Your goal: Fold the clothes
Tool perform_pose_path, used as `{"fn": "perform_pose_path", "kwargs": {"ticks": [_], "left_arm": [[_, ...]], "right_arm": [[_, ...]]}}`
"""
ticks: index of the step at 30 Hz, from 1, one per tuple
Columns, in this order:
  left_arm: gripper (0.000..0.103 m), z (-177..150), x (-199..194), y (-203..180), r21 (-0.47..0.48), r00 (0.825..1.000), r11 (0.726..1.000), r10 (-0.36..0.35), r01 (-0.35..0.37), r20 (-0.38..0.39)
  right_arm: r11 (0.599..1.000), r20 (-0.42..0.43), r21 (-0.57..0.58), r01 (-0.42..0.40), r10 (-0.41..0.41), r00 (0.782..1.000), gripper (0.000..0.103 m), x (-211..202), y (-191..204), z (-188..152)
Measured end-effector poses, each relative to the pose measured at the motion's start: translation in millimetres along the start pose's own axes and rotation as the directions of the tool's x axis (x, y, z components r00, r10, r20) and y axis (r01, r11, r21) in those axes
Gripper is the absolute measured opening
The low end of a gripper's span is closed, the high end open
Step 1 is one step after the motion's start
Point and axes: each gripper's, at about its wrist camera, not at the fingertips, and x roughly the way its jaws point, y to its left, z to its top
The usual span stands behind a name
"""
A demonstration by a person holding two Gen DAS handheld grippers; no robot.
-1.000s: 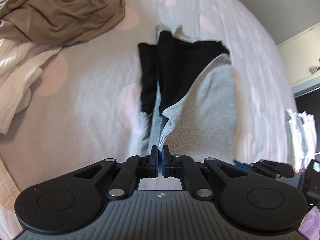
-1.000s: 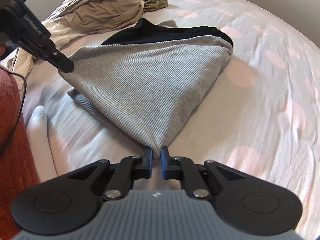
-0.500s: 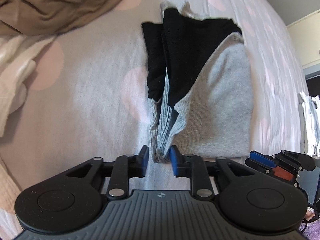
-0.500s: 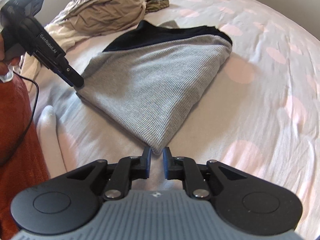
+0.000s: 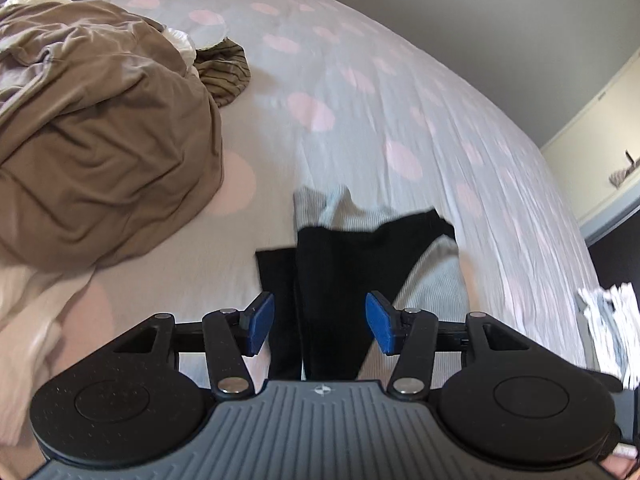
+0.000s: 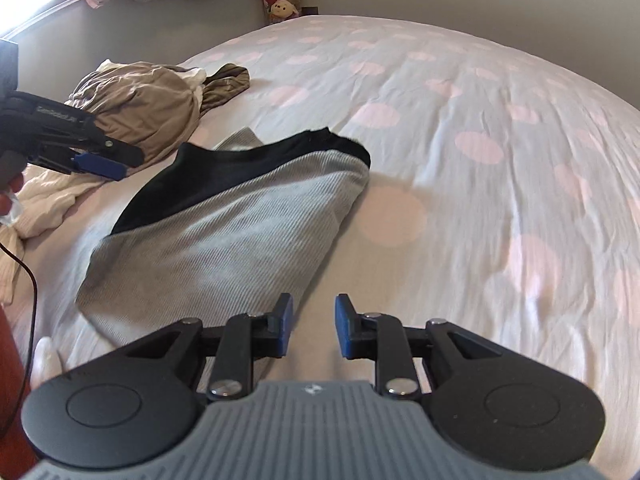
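Note:
A grey and black garment point(image 6: 224, 232) lies folded flat on the bed, its black part toward the far side. In the left wrist view the same garment point(image 5: 352, 272) sits just beyond my left gripper point(image 5: 320, 324), which is open wide with nothing between its blue pads. My right gripper point(image 6: 313, 326) is open too, hovering at the garment's near right corner, empty. The left gripper point(image 6: 100, 164) also shows in the right wrist view, raised above the garment's left side.
A heap of brown and white clothes point(image 5: 92, 144) lies at the left, with a striped olive piece point(image 5: 224, 72) beside it. The bed sheet point(image 6: 460, 168) is pale with pink dots. Folded white laundry point(image 5: 608, 328) sits at the right edge. A red surface point(image 6: 8, 360) borders the bed.
Both grippers, shut on the garment's corners a second ago, have opened and let go. The garment now lies flat and both grippers have lifted and pulled back from it.

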Motion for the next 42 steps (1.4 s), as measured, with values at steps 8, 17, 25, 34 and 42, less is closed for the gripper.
{"fn": "perform_pose_path", "kwargs": {"ticks": [8, 17, 25, 34, 42], "left_arm": [[0.005, 3, 46, 19, -0.057, 0.997, 0.996, -0.074, 0.074, 0.006], [0.004, -5, 51, 28, -0.041, 1.0, 0.999, -0.003, 0.003, -0.014], [0.02, -2, 42, 34, -0.057, 0.998, 0.997, -0.052, 0.054, 0.03], [0.022, 0, 45, 41, -0.034, 0.997, 0.997, -0.073, 0.075, 0.038], [0.022, 3, 49, 45, -0.042, 0.996, 0.995, -0.089, 0.09, 0.032]], "right_arm": [[0.999, 0.054, 0.038, 0.006, -0.008, 0.998, 0.027, 28, -11, 20], [1.0, 0.09, 0.011, -0.024, 0.023, 0.996, 0.018, 63, -5, 61], [0.988, 0.068, -0.087, -0.131, 0.137, 0.988, 0.019, 102, 36, 118], [0.983, -0.075, -0.062, -0.173, 0.168, 0.983, 0.027, 164, 73, 147], [0.982, -0.045, -0.091, -0.167, 0.164, 0.985, 0.003, 173, 82, 149]]}}
